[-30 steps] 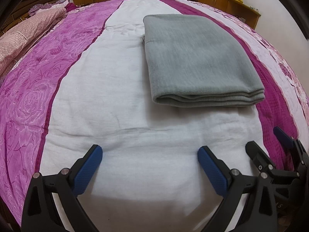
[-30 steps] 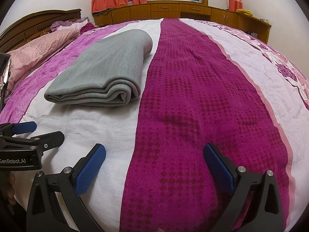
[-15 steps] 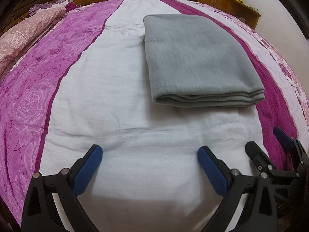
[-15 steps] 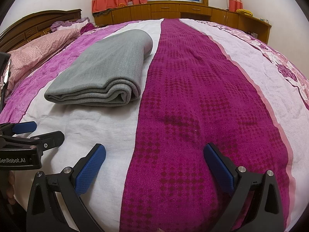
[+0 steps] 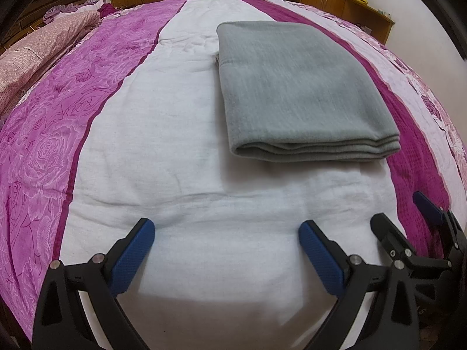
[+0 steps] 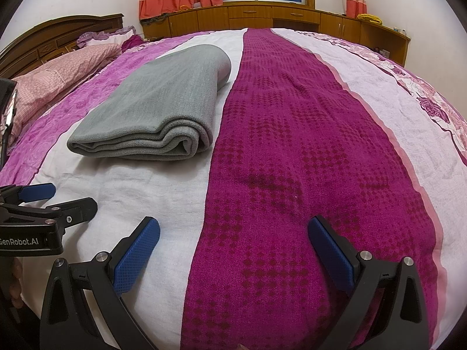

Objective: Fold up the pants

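Nothing has moved since the earlier frame: the grey pants (image 5: 300,87) lie folded in a neat stack on the bed (image 5: 175,145), far of both grippers. Left gripper (image 5: 226,233) and right gripper (image 6: 233,227) hover side by side over the near bedspread, fingers apart, holding nothing.

**Folded pants on the bed, tongs in front**

The folded pants (image 5: 297,87) lie on the bed (image 5: 163,145). Both tongs hang before them, apart from the cloth: left tongs (image 5: 226,240) beside right tongs (image 6: 233,233). Pillows (image 6: 58,73) sit far left; cabinets (image 6: 262,19) stand behind.
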The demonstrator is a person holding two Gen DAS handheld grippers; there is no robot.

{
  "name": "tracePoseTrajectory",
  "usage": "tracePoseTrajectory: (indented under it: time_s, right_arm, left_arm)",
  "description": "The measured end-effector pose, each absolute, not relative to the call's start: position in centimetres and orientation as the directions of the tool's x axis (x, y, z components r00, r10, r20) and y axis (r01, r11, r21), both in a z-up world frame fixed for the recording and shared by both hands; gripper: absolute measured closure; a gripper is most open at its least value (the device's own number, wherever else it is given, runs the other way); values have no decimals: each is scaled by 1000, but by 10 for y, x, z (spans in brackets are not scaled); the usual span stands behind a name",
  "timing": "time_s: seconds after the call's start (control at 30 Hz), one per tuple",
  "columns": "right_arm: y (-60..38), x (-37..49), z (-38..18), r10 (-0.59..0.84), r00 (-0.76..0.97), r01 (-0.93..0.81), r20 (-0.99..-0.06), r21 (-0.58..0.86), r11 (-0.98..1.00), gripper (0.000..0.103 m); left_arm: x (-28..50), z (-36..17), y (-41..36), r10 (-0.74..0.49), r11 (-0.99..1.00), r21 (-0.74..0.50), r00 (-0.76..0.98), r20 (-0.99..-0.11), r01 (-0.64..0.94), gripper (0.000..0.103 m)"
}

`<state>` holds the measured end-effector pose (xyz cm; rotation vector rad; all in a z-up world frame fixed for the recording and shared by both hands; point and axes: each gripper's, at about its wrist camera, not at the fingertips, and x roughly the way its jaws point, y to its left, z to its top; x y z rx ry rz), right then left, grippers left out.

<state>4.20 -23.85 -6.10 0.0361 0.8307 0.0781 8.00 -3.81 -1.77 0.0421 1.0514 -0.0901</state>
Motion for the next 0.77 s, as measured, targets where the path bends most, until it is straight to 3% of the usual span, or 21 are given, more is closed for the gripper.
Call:
tracePoseTrajectory:
  time_s: [0.77]
  right_arm:
    - [-238,41,-61,83,672,-55,-736,63,997,4]
  left_arm:
    - [79,-21,-38,-55,996,-11,486,-872,93,2]
